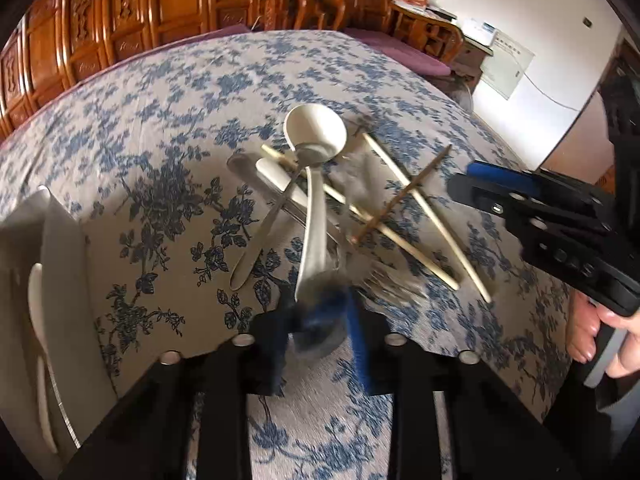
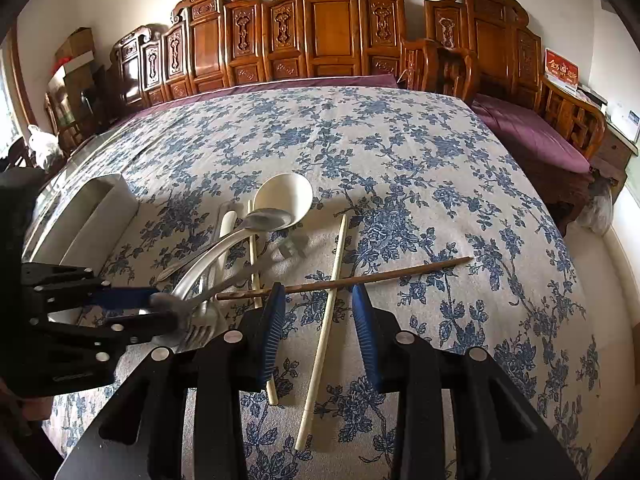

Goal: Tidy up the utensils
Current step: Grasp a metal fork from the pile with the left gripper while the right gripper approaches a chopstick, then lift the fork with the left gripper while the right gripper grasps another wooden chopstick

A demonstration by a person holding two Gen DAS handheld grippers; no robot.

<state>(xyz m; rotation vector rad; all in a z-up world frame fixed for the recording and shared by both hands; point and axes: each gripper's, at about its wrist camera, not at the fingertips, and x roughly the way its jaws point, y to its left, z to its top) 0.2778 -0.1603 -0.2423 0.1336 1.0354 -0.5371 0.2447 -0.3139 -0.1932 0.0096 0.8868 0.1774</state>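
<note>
1. The left gripper (image 2: 160,307) is clamped on the handle of a blurred metal spoon (image 1: 320,320), beside the white ceramic ladle (image 2: 256,224).
2. The right gripper (image 2: 320,336) hangs with jaws apart; a pale chopstick (image 2: 324,332) lies between them, and a dark brown wooden chopstick (image 2: 400,274) crosses just ahead.
3. A white organizer tray (image 1: 60,280) sits left of the left gripper.

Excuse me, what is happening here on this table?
A person is sorting a pile of utensils on the flowered tablecloth. The left hand-held gripper is closing on a metal spoon's handle end, at the pile's near edge. The right hand-held gripper is open above a pale chopstick, holding nothing. A white tray waits at the left.
</note>
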